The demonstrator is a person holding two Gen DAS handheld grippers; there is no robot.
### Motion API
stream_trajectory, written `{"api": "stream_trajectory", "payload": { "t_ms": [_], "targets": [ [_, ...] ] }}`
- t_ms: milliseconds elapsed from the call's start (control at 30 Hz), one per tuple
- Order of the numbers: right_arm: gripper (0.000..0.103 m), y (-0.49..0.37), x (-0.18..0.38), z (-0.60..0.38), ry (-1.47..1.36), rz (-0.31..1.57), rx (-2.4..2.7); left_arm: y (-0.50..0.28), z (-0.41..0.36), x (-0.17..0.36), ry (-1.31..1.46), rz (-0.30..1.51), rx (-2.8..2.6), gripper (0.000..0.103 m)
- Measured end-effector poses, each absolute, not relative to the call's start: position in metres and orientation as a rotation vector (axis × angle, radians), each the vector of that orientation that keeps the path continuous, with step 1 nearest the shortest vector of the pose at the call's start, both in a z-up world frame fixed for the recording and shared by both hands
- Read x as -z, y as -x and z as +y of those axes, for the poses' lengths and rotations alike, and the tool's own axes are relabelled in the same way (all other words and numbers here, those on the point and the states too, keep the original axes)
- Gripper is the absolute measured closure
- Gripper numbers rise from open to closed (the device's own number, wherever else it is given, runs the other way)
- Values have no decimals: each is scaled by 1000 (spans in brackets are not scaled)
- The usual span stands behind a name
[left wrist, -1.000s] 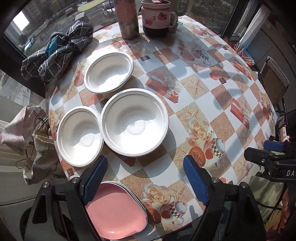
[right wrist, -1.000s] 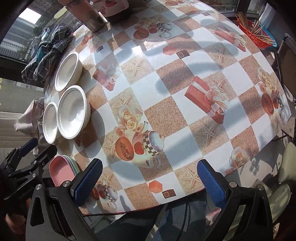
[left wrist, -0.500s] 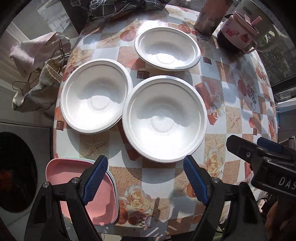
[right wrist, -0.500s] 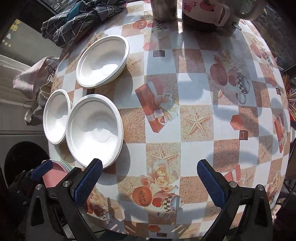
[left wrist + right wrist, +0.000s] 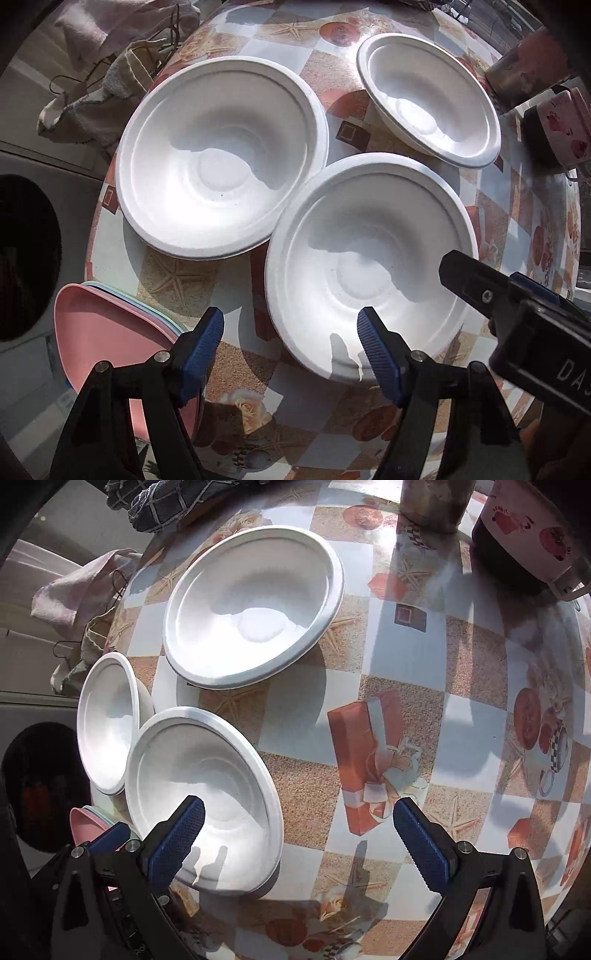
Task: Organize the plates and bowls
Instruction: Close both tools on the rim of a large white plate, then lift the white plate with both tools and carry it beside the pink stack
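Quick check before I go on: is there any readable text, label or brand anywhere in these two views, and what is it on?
"DA": white letters on the black body of the right claw, cut off by the frame edge in the left wrist view.
No writing shows on the white bowls, the pink plate, the mug or the tablecloth, which carry pictures only.

a strawberry mug (image 5: 532, 528) beside a metal tumbler (image 5: 432, 502) on the table (image 5: 406, 657).

3 bowls (image 5: 221, 158) cluster by the table's (image 5: 406, 672) left edge; plates (image 5: 99, 332) overhang its near-left edge.
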State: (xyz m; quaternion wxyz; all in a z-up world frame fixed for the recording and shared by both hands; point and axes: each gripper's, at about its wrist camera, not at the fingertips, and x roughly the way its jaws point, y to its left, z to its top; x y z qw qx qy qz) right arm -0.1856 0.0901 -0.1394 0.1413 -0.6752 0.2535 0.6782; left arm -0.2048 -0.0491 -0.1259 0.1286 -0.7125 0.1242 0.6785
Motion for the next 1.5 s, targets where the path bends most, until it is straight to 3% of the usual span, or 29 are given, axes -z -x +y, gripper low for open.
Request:
{"api": "stream_trajectory", "payload": {
  "t_ms": [67, 133, 167, 233, 333, 433, 933, 1000, 1067, 1500],
  "targets": [
    [4, 191, 145, 86, 1970, 717, -1971, 206, -47, 129, 2076, 375, -1980, 28],
    [30, 197, 153, 82, 1998, 718, -1964, 208, -45, 132, 2086, 372, -1976, 31],
    [34, 197, 156, 81, 2009, 734, -1957, 208, -44, 134, 2091, 369, -1974, 33],
    [55, 199, 162, 80, 2017, 749, -1942, 210, -44, 138, 2104, 361, -1967, 36],
    [78, 198, 170, 78, 2040, 764, -1918, 211, -45, 143, 2125, 346, -1951, 46],
    [84, 191, 171, 81, 2039, 821, -1915, 210, -48, 149, 2126, 344, -1929, 57],
    [84, 152, 163, 86, 2072, 774, -1902, 196, -14, 153, 1972, 512, -1856, 61],
    [84, 146, 162, 87, 2069, 791, -1901, 190, -3, 156, 1944, 545, -1813, 71],
    [83, 138, 160, 88, 2063, 751, -1884, 180, 11, 156, 1893, 616, -1793, 71],
    [82, 46, 160, 98, 1937, 929, -1697, 70, 67, 159, 1673, 881, -1555, 71]
  ]
}}
